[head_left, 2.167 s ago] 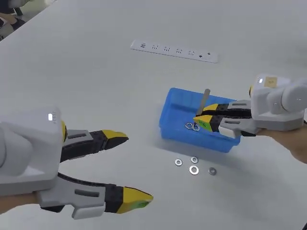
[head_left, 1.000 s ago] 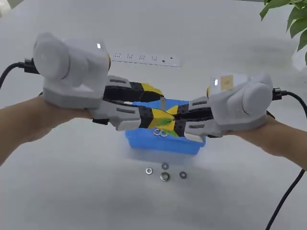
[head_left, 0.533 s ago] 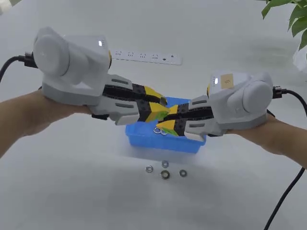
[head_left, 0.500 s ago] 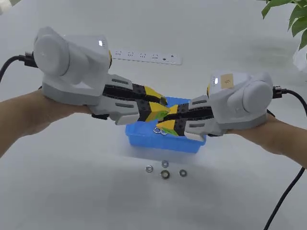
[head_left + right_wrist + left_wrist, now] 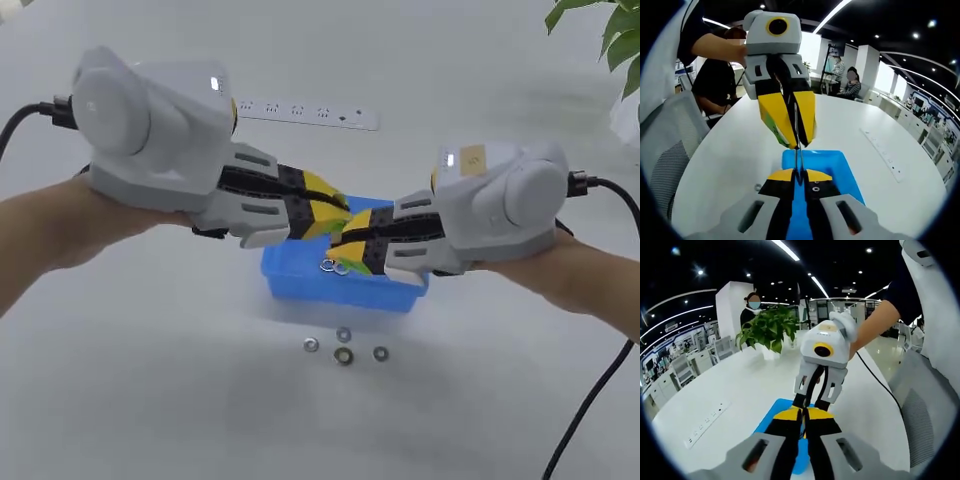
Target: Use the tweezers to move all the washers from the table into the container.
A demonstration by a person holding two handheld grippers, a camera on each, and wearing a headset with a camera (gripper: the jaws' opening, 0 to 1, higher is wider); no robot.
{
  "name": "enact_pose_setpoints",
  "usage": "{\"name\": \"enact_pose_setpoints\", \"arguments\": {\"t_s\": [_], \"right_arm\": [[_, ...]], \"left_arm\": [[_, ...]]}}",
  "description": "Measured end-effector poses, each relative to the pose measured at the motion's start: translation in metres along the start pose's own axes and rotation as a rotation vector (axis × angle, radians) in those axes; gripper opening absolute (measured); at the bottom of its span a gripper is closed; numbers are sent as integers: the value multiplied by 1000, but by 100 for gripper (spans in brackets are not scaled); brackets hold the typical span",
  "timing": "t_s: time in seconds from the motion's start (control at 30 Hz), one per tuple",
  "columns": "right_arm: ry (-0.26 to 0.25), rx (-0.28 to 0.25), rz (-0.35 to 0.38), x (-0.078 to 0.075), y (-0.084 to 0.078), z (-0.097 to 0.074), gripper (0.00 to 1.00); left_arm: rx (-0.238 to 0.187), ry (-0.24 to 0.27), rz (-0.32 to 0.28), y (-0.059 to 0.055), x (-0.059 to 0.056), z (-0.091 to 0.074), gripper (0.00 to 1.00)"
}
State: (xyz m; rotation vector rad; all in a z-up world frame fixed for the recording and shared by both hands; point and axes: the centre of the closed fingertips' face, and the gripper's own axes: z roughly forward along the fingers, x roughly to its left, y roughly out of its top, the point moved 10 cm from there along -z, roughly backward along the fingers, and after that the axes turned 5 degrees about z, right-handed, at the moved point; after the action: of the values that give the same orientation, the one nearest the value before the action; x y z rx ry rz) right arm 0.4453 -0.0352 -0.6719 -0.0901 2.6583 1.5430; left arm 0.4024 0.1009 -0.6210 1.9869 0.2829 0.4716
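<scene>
- The left gripper (image 5: pixel 328 208) and the right gripper (image 5: pixel 345 243) are met tip to tip at the centre of the head view, above the blue container (image 5: pixel 330 291).
- In the right gripper view, the tweezers (image 5: pixel 798 159) are seen as a thin dark strip bridging the two grippers. Both sets of jaws are drawn together on it, one at each end.
- Four washers (image 5: pixel 344 356) are noted loose on the table (image 5: pixel 150 400), just below the container in the head view. Two more (image 5: pixel 335 266) are lying inside it.
- The tweezers are judged light, springy and smooth-sided. A hold at mid-length is advised so the tips can be squeezed.
- The washers are judged small, flat, hard and prone to skidding. A pinch across the rim or through the hole is recommended.
</scene>
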Motion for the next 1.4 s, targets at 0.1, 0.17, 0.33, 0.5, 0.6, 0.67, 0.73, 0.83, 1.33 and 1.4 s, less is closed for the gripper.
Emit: {"name": "enact_pose_setpoints", "arguments": {"t_s": [0.1, 0.17, 0.33, 0.5, 0.6, 0.67, 0.73, 0.83, 1.33, 1.4], "right_arm": [[-5, -3, 7, 0, 2, 0, 9], [-11, -6, 6, 0, 2, 1, 10], [-23, -5, 22, -1, 1, 3, 11], [-49, -6, 25, -3, 5, -2, 13], [-65, -6, 32, -4, 6, -6, 16], [-77, 2, 29, -4, 6, -8, 16], [-86, 8, 40, -3, 5, -9, 18], [-94, 18, 46, -1, 3, -12, 21], [-166, -13, 93, 13, -8, -48, 35], [-177, -20, 104, 18, -10, -54, 39]], "left_arm": [[1, 9, 14, 1, 1, -1, 6], [1, 14, 16, 2, 1, -1, 6], [10, 25, 26, 1, 2, -1, 6], [11, 44, 34, 3, 5, -6, 6], [10, 57, 44, 5, 6, -10, 6], [8, 72, 51, 7, 6, -13, 6], [4, 85, 53, 9, 8, -16, 6], [3, 97, 60, 12, 9, -22, 6], [-8, 130, 73, 20, -7, -38, 6], [-15, 135, 71, 21, -9, -41, 6]]}}
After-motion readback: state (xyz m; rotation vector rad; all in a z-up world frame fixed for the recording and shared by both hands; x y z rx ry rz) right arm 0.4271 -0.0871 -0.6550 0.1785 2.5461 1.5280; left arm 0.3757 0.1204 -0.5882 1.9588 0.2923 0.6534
